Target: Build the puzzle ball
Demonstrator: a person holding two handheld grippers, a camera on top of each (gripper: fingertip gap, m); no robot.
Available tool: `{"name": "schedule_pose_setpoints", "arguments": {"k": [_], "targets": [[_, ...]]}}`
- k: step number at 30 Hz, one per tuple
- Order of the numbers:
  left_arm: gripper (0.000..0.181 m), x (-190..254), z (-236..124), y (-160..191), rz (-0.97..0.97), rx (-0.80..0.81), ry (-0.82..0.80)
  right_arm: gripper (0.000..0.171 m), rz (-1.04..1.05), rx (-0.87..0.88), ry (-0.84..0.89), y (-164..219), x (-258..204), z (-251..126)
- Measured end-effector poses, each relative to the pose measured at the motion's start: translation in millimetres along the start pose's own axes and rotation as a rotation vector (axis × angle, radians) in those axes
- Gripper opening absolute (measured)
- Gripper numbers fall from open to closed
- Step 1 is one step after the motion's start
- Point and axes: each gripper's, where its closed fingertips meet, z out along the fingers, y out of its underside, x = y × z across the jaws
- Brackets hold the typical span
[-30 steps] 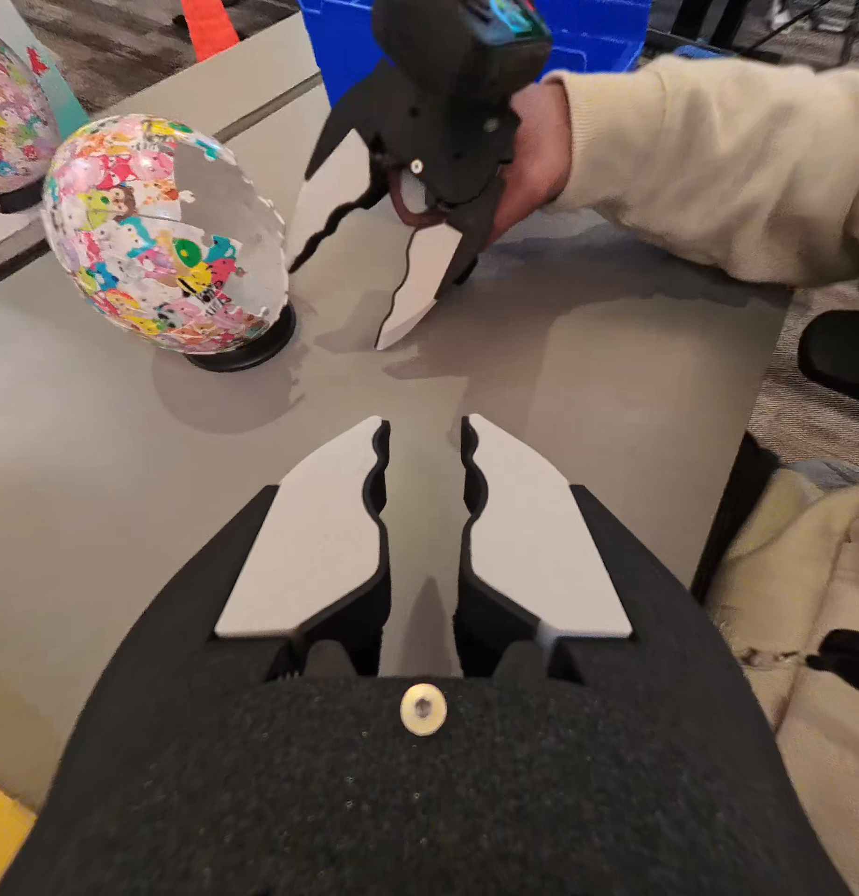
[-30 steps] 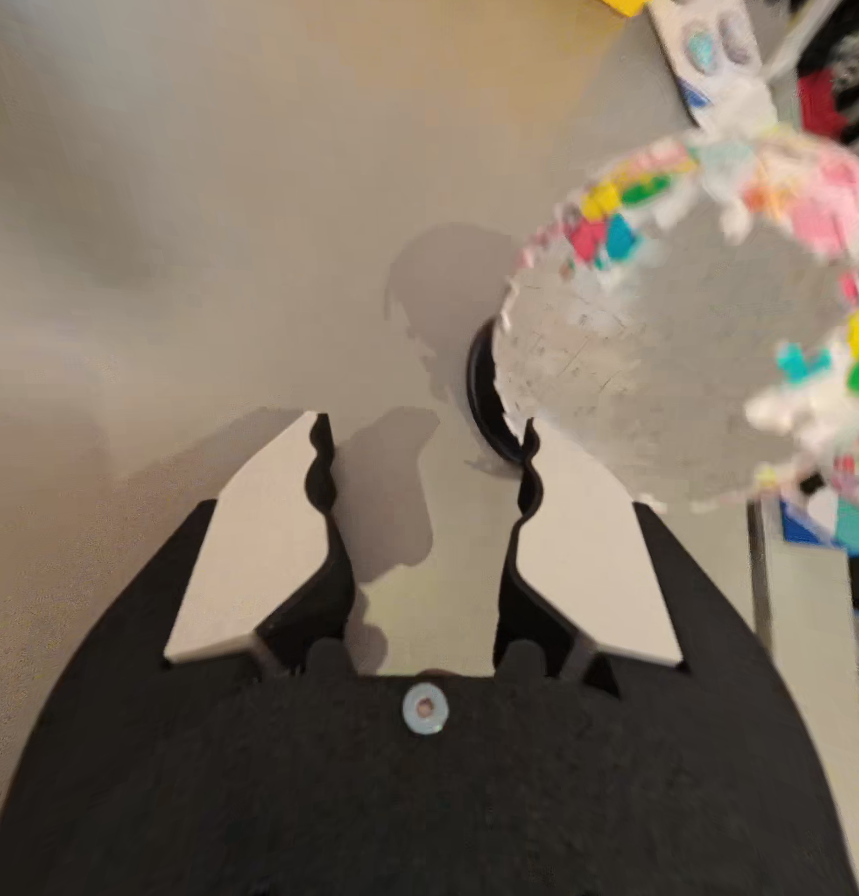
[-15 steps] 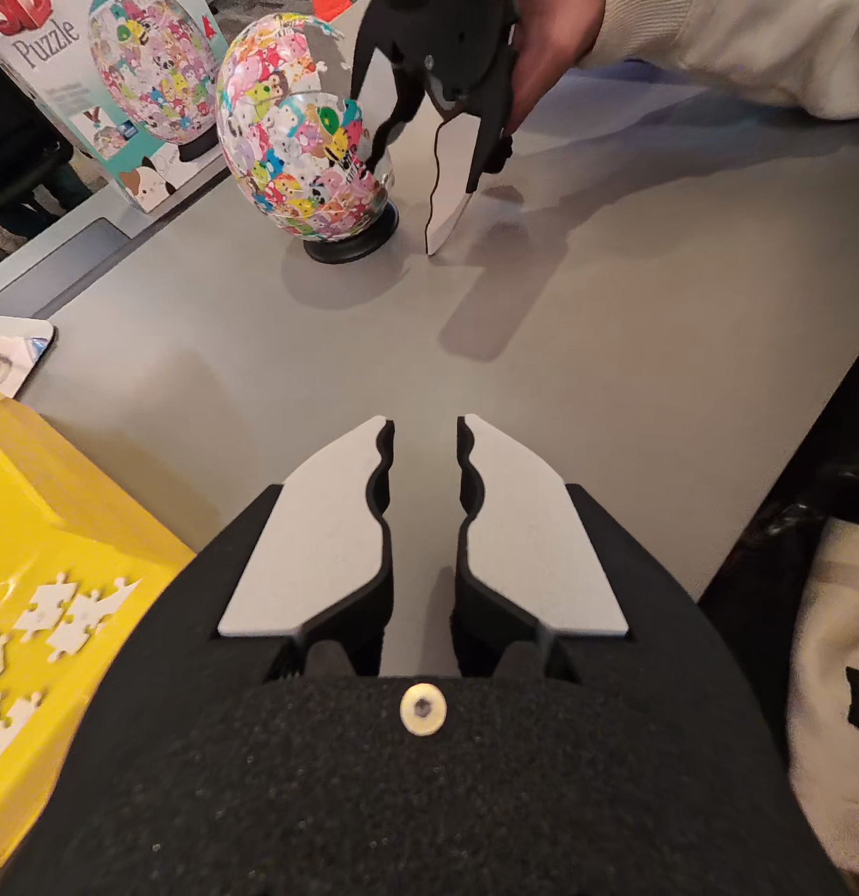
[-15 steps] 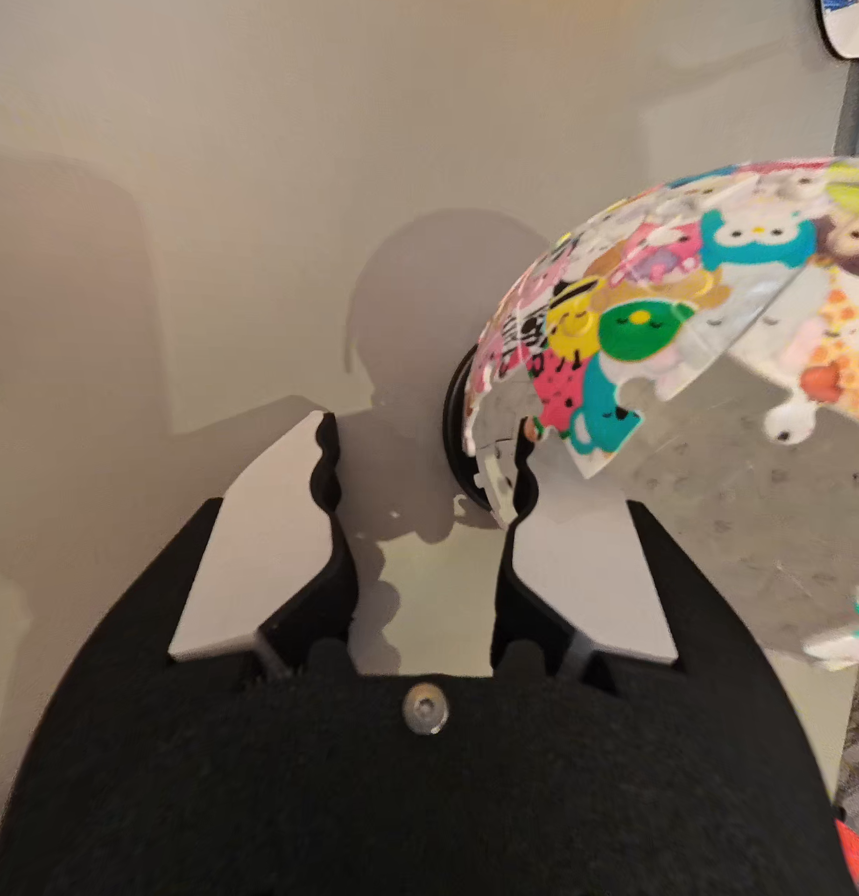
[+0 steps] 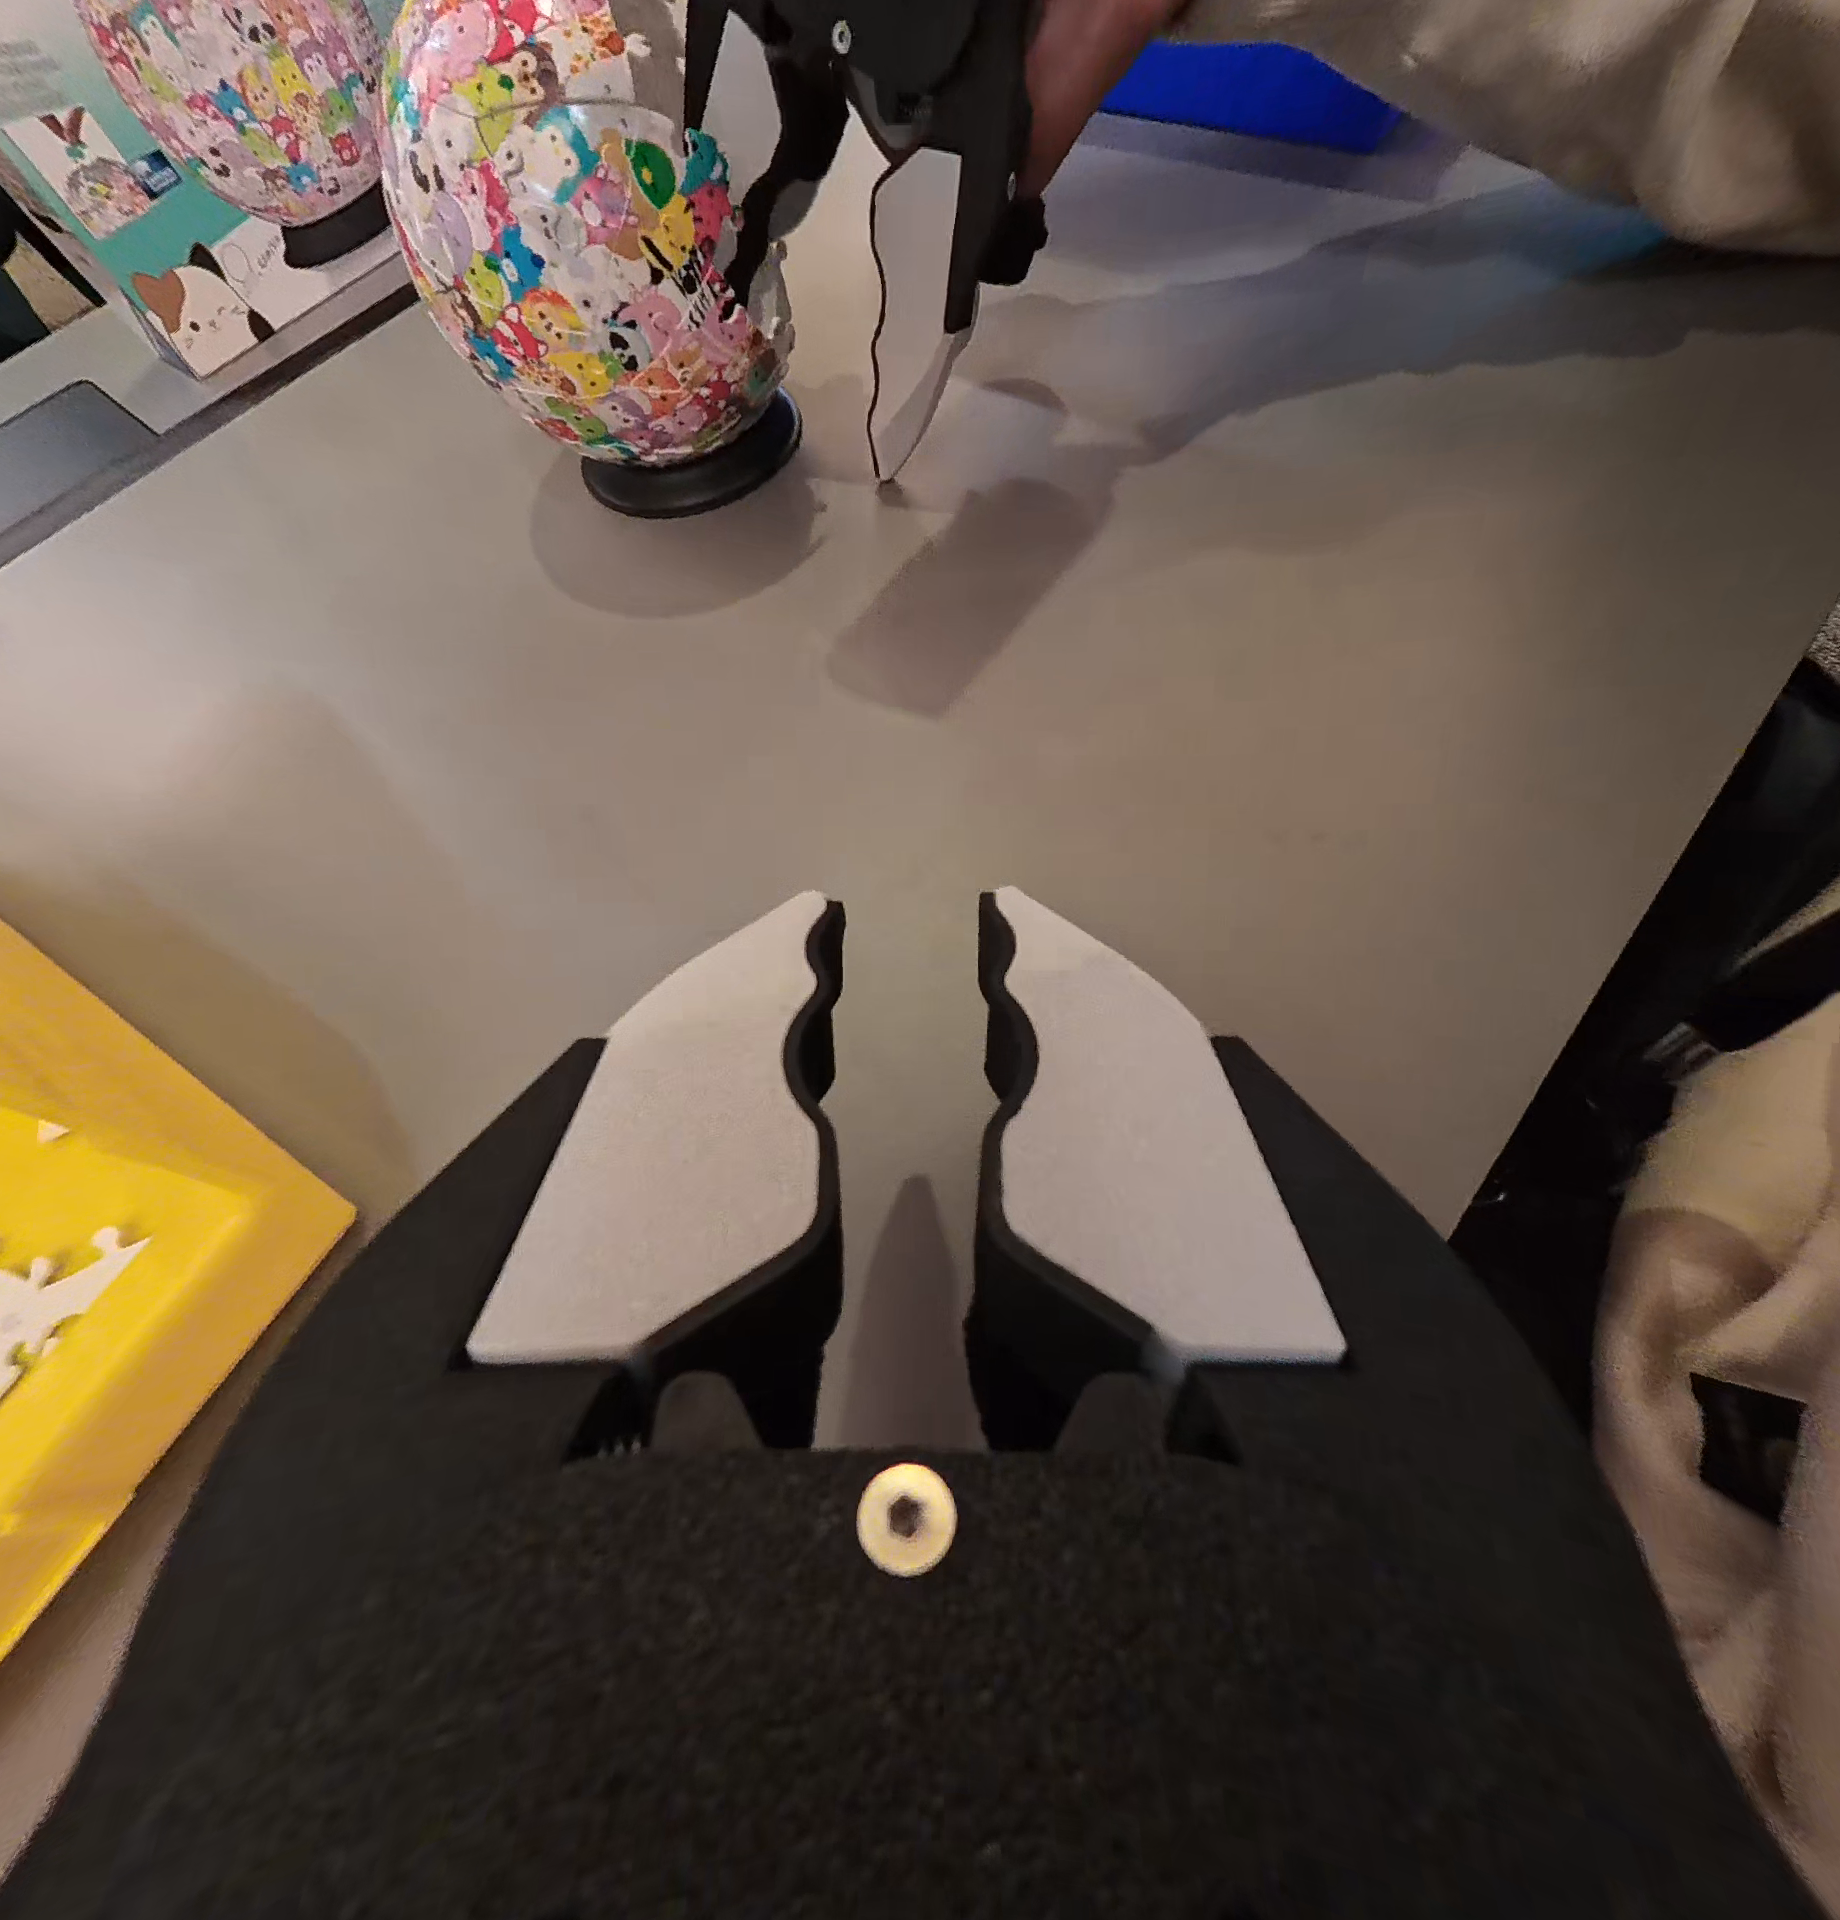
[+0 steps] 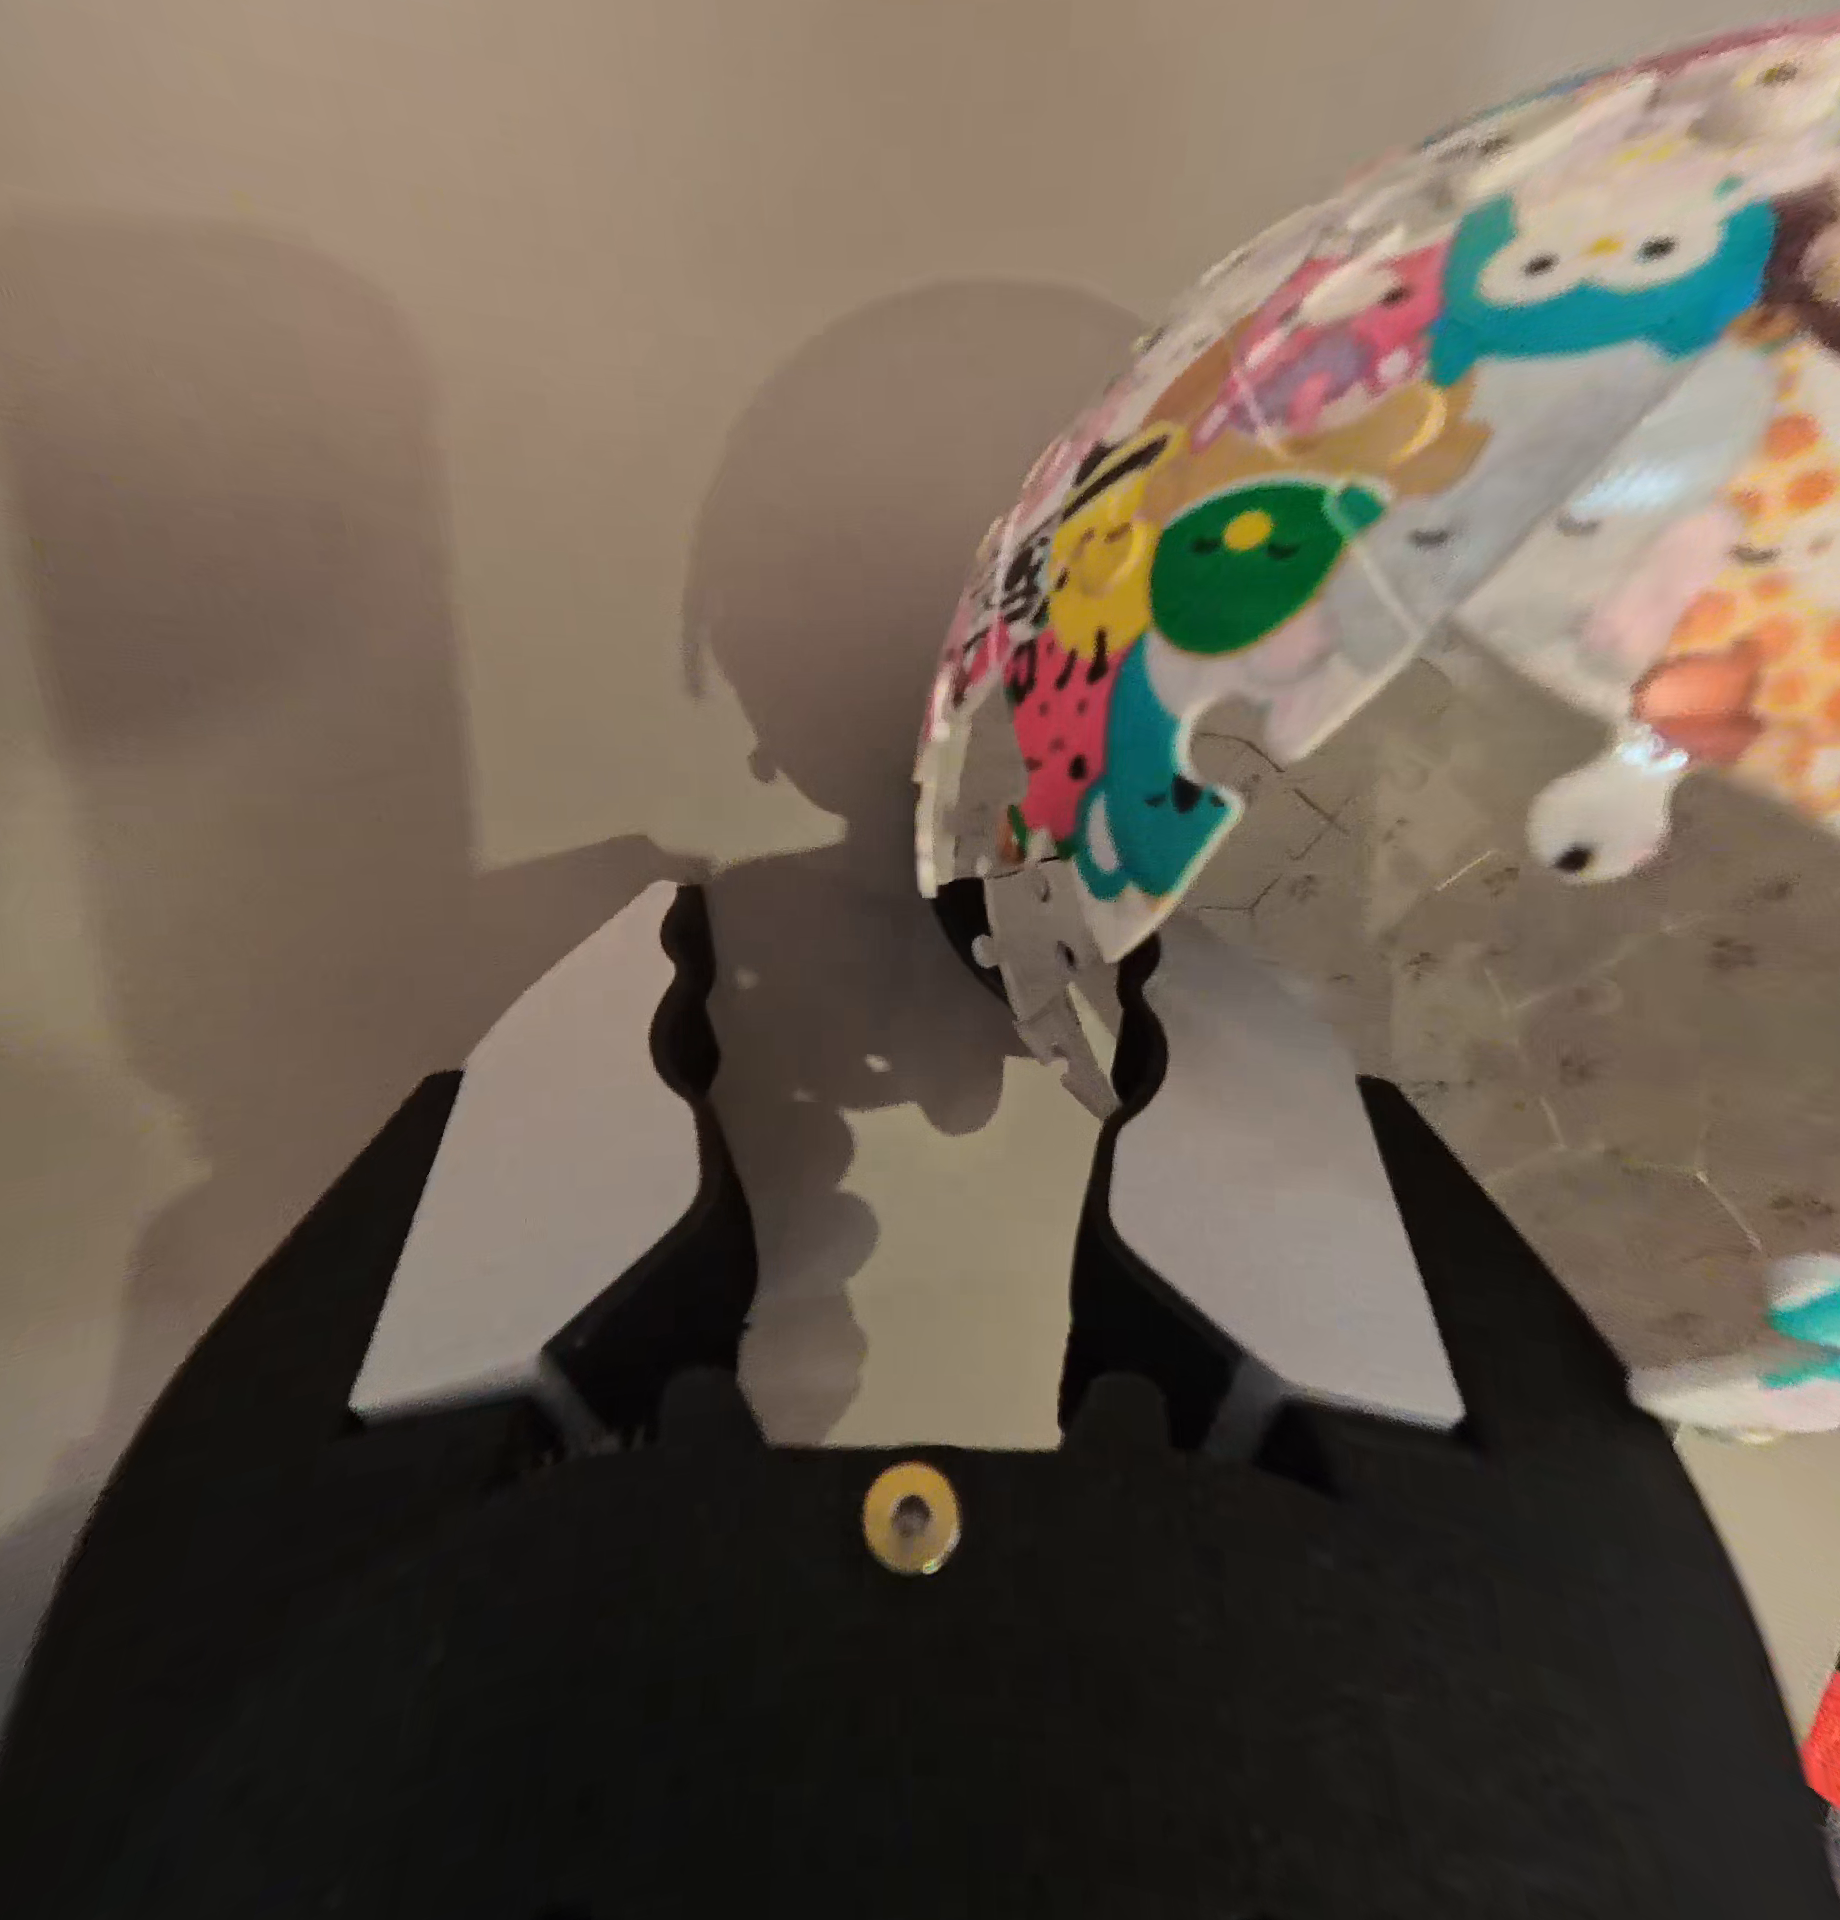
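Observation:
The puzzle ball [image 5: 583,239], covered in colourful cartoon animals, stands on a black ring stand [image 5: 687,480] at the far left of the grey table [image 5: 1207,727]. Its side facing the right gripper is open and shows a grey inside [image 6: 1518,1039]. My right gripper [image 6: 911,925] is open and empty, pointing down beside the ball [image 6: 1259,582]. Its right finger [image 6: 1248,1226] is against the lower rim of the opening. It also shows in the left wrist view [image 5: 812,395]. My left gripper [image 5: 911,914] is slightly open and empty, low over the near table, well short of the ball.
A yellow bin [image 5: 168,1195] with loose white puzzle pieces [image 5: 22,1299] sits at the near left. The puzzle's box [image 5: 168,208] stands behind the ball. A blue bin [image 5: 1259,94] is at the back. A cream sleeve [image 5: 1622,125] reaches in. The table edge [image 5: 1622,1039] runs down the right. Tip to tip, the grippers are about 25 centimetres apart.
The left gripper has drawn back from the ball, bringing the yellow bin into view. The right gripper has closed in on the ball's open rim. Both jaws keep their gaps.

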Motion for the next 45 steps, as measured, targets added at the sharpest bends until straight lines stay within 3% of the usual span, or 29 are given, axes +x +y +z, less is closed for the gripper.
{"name": "schedule_pose_setpoints", "arguments": {"k": [15, 45], "targets": [[0.024, 7.0, 1.6, -5.4, 0.016, 0.005, 0.013, 0.066, 0.038, -0.058, -0.046, 3.3, -5.3, 0.2], [0.024, 7.5, 0.0, -12.6, 0.016, 0.024, 0.021, 0.065, 0.087, -0.106, -0.054, 5.8, -5.2, 0.6]]}}
